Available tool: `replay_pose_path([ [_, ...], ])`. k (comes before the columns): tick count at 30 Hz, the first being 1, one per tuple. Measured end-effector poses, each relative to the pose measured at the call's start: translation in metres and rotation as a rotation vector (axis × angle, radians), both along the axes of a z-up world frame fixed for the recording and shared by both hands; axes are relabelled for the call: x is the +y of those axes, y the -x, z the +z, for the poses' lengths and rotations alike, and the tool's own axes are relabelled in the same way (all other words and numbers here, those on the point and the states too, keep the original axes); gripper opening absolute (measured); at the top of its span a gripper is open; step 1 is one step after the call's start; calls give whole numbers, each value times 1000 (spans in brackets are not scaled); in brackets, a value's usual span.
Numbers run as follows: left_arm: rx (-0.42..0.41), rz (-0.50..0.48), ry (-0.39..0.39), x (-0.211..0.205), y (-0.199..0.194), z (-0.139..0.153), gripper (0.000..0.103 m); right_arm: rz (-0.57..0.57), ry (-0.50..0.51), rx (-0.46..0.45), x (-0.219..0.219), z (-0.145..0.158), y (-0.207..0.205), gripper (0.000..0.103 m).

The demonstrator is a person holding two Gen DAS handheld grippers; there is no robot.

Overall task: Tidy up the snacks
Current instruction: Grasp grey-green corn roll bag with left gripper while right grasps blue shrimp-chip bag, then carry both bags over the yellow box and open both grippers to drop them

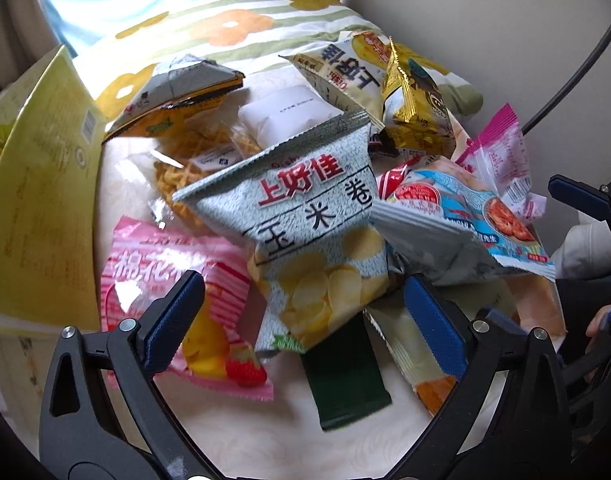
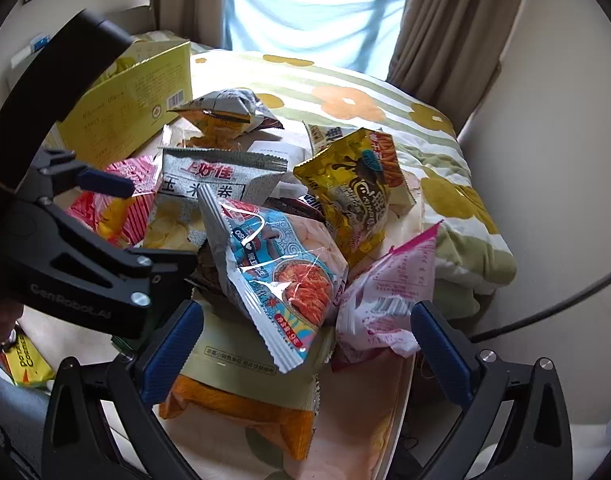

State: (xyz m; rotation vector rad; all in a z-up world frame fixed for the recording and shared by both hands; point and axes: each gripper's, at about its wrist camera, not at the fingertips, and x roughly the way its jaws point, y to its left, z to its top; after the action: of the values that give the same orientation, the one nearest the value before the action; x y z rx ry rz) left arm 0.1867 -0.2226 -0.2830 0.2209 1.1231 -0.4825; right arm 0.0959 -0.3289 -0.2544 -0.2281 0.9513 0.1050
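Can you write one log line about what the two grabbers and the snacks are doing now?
left gripper: open, over pale green chip bag | right gripper: open, empty, near blue bag | snacks: piled | yellow box: behind

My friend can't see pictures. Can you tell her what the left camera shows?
An open gripper hangs over a pile of snack bags, nearest a grey-green chip bag and a pink bag. A yellow box stands at the left.

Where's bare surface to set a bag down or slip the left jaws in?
Left wrist view: bare cream surface lies nearest, between the pink marshmallow bag and the dark green packet. A narrower strip runs between the yellow box and the clear noodle-snack bag. Centre and right are crowded: the corn roll bag and blue shrimp-cracker bag overlap.
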Motion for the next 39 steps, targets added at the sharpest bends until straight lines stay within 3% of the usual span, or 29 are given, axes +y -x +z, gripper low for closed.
replay_pose_path([
  [13, 23, -9, -9, -19, -16, -14, 72, 103, 44, 38, 7, -29, -28, 101],
  [21, -12, -38, -20, -27, -9, -11, 43, 165, 105, 30, 15, -36, -36, 81],
  [25, -20, -35, -28, -27, -4, -9, 42, 171, 115, 25, 17, -35, -36, 72],
  [27, -24, -31, -23, -26, -3, -8, 42, 178, 110, 22, 17, -34, -36, 56],
  [33, -55, -13, -11, -19, 9, 3, 42, 170, 98, 11, 18, -30, -27, 48],
  [39, -97, 1, -3, -8, 22, 27, 42, 152, 21, -20, 12, -10, -21, 48],
])
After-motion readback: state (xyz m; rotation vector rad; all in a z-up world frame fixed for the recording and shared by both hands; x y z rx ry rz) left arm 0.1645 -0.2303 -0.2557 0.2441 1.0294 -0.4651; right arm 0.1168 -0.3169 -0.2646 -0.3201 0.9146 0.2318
